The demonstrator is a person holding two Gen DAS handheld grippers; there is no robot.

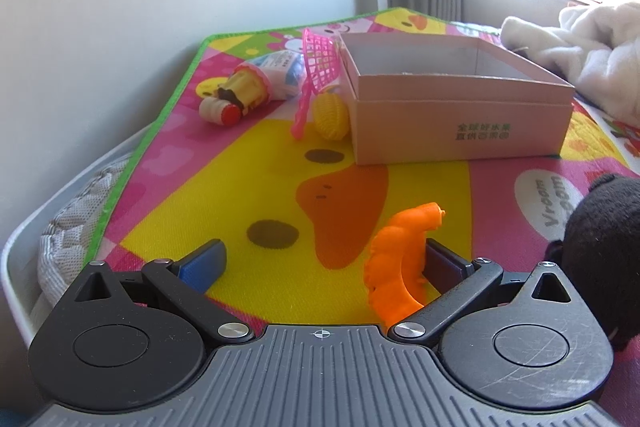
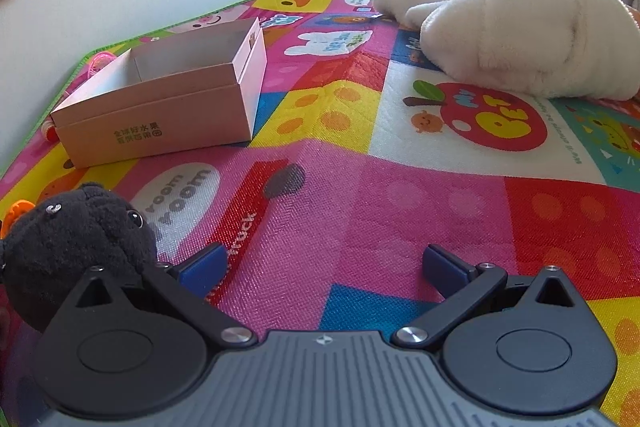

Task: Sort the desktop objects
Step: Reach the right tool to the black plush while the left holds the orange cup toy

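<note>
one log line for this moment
left claw: open, orange plastic toy by right finger | right claw: open, empty | pink cardboard box: empty

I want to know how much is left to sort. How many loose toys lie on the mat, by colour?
Orange: 1, the orange curved plastic toy.
Black: 1, the black plush toy.
Pink: 1, the pink plastic net racket.
Yellow: 1, the yellow ribbed ball.
Mixed colours: 1, the yellow, white and red figure.
Total: 5. A white packet lies behind them.
</note>
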